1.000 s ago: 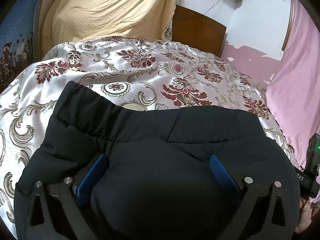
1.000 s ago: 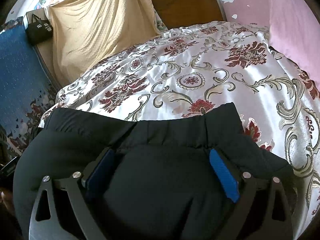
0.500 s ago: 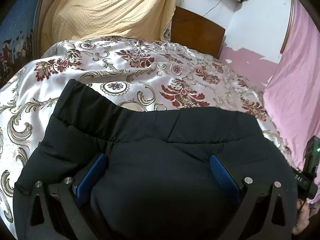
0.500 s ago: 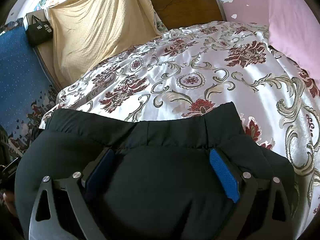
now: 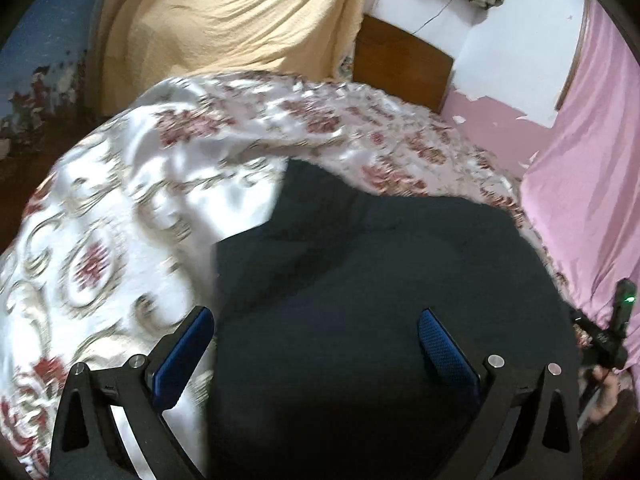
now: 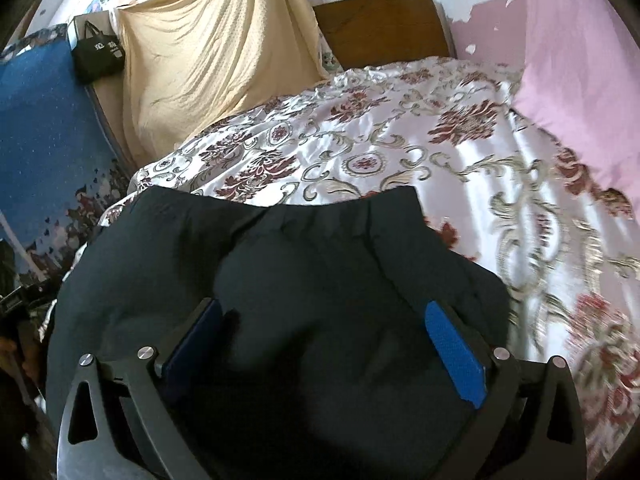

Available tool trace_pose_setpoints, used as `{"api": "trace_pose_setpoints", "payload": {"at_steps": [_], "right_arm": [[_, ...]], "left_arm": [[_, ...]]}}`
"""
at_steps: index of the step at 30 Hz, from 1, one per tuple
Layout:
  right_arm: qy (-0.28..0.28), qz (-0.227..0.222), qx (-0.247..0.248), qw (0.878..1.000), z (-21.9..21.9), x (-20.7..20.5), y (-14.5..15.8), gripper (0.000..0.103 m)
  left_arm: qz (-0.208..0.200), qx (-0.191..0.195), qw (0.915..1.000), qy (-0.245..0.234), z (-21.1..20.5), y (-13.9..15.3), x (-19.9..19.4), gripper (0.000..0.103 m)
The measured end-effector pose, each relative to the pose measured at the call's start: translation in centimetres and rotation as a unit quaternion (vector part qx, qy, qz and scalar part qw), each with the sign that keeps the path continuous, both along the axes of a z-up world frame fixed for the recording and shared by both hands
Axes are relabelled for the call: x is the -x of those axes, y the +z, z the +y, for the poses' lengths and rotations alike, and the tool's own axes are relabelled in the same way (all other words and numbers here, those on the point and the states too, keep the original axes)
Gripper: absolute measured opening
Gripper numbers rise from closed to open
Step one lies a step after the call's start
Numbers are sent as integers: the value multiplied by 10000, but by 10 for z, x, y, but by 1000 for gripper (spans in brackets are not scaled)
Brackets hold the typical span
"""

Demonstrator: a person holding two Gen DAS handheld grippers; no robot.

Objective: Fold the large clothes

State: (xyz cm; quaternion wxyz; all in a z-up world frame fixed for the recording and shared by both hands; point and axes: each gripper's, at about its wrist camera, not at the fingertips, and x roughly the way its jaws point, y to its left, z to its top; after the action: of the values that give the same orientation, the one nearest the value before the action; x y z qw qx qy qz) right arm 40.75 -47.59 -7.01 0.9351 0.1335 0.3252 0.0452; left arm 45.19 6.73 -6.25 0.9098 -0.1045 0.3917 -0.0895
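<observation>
left gripper [image 5: 316, 344]: jaws wide, now off garment's left edge, holding nothing | garment [image 5: 380, 300]: one, black, near on bed [image 5: 120, 200], shifted right in left view | right gripper [image 6: 324, 340]: jaws just widened, garment between, unpinched

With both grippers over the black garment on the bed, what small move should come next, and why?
Probably lower the left gripper and right gripper onto the black garment and close on an edge. Both sets of jaws stand wide with nothing pinched, and the garment lies bunched on the floral bedspread, elastic waistband on the far side.
</observation>
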Motion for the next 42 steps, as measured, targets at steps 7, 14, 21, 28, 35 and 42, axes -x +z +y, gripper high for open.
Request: {"api": "trace_pose_setpoints", "payload": {"at_steps": [7,14,21,28,35,42], "right_arm": [[-302,-43,219,9993,-21,37,0,101],[239,474,-857,9949,-62,20,-24,101],[486,876,-1310,9863,-84,-9,-40,101],[820,935,-1565,9798,-79,-1,-56,102],[1482,831,-1989,9652,-68,3,-65,102],[1496,861,-1856,9674,-71,8,-68,102]], "left_arm": [[522,1196,9913,-178,34,-44,-2,103],[308,1154,9921,-392,25,-52,-10,103],[218,1237,9909,-489,23,-54,-10,103],[267,1365,9863,-887,35,-61,-6,103],[396,1480,9803,-1249,33,-66,-8,103],[482,1339,9813,-1293,24,-64,-11,103]]}}
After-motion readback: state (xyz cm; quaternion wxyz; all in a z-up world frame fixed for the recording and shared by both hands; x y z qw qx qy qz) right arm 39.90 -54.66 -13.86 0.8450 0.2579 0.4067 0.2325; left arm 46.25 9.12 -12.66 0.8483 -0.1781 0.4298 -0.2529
